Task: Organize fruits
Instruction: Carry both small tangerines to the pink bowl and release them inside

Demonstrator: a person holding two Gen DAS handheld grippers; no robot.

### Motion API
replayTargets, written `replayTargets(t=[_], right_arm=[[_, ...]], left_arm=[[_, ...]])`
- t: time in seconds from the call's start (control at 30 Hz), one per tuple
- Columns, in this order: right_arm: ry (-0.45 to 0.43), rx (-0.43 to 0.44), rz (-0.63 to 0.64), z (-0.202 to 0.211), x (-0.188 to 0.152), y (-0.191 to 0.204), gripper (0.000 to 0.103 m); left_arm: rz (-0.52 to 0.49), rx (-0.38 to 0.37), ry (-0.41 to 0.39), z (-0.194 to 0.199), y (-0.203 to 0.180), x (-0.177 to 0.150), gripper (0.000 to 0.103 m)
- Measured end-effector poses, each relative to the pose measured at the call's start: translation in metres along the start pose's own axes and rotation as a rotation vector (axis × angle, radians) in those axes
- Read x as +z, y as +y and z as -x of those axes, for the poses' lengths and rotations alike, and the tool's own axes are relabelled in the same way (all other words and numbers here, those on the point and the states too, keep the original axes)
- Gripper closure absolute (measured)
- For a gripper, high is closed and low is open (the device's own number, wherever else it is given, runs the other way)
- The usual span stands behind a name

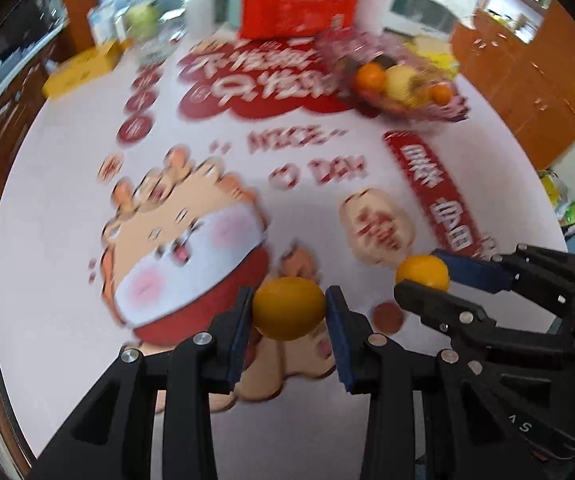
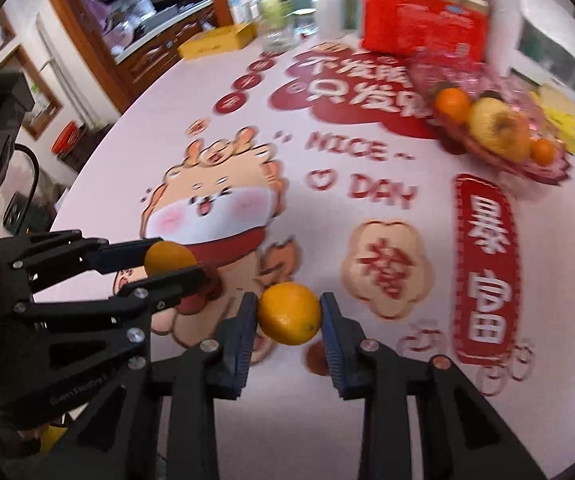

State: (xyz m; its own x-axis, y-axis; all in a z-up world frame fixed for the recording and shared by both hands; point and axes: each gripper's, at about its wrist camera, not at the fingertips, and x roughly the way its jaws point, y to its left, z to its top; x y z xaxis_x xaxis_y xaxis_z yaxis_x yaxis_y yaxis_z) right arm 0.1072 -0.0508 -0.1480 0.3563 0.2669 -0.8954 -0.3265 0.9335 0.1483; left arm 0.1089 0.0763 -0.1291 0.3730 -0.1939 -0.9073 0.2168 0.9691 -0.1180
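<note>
Left wrist view, heavily smeared. The left gripper [image 1: 289,308] is clamped on a small round yellow-orange citrus fruit [image 1: 289,307], blue pads pressed to both its sides, lifted clear of the white tablecloth with red lettering and a cartoon animal print [image 1: 67,208]. To its right, the right gripper [image 1: 421,276] comes in from the frame edge, closed on a second small orange citrus [image 1: 423,271]; its lower finger covers the underside of that fruit. Far across the cloth sits the pink translucent fruit dish [image 1: 447,110], holding an orange [image 1: 371,77], a pale yellow rounded fruit [image 1: 401,82] and a smaller orange [image 1: 441,93]. The dish's rim is hard to make out through the blur. A red printed carton [image 1: 297,8] stands behind it; other items along the back are too blurred to name.

Right wrist view, sharper. The right gripper [image 2: 289,314] pinches its fruit [image 2: 289,314] between both pads, above the cloth [image 2: 127,128]. The left gripper [image 2: 175,262] enters from the left, shut on its fruit [image 2: 169,258], only the top half of which shows. The dish [image 2: 487,156] reads clearly here, well apart from both grippers; a brownish patch shows on the pale fruit [image 2: 499,128]. This view alone shows a flat yellow box [image 2: 217,42] and a clear glass bottle [image 2: 277,12] at the far edge, cut off at the top.
</note>
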Motion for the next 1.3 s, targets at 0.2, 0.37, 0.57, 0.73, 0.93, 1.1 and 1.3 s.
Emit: replayTargets(t=[0.2, 0.37, 0.57, 0.73, 0.93, 1.1, 1.3], right_arm=[[-0.053, -0.064, -0.075, 0.03, -0.002, -0.056, 0.071], [-0.141, -0.129, -0.107, 0.077, 0.015, -0.114, 0.071], [-0.296, -0.225, -0.069, 0.149, 0.064, -0.17, 0.071], [-0.432, -0.289, -0.016, 0.194, 0.105, -0.194, 0.071], [-0.533, -0.3, 0.001, 0.208, 0.149, -0.213, 0.071], [-0.483, -0.239, -0.033, 0.171, 0.172, -0.229, 0.071], [-0.364, -0.207, -0.041, 0.102, 0.176, -0.241, 0.071]], left_arm=[[-0.051, -0.005, -0.083, 0.018, -0.043, 0.046, 0.068], [-0.091, 0.017, -0.194, 0.048, -0.075, 0.098, 0.068], [-0.124, 0.069, -0.348, 0.089, -0.111, 0.163, 0.068], [-0.147, 0.141, -0.432, 0.112, -0.135, 0.207, 0.068], [-0.162, 0.227, -0.481, 0.108, -0.151, 0.254, 0.068], [-0.079, 0.206, -0.396, 0.064, -0.139, 0.277, 0.068], [0.02, 0.145, -0.241, -0.013, -0.121, 0.281, 0.068]])
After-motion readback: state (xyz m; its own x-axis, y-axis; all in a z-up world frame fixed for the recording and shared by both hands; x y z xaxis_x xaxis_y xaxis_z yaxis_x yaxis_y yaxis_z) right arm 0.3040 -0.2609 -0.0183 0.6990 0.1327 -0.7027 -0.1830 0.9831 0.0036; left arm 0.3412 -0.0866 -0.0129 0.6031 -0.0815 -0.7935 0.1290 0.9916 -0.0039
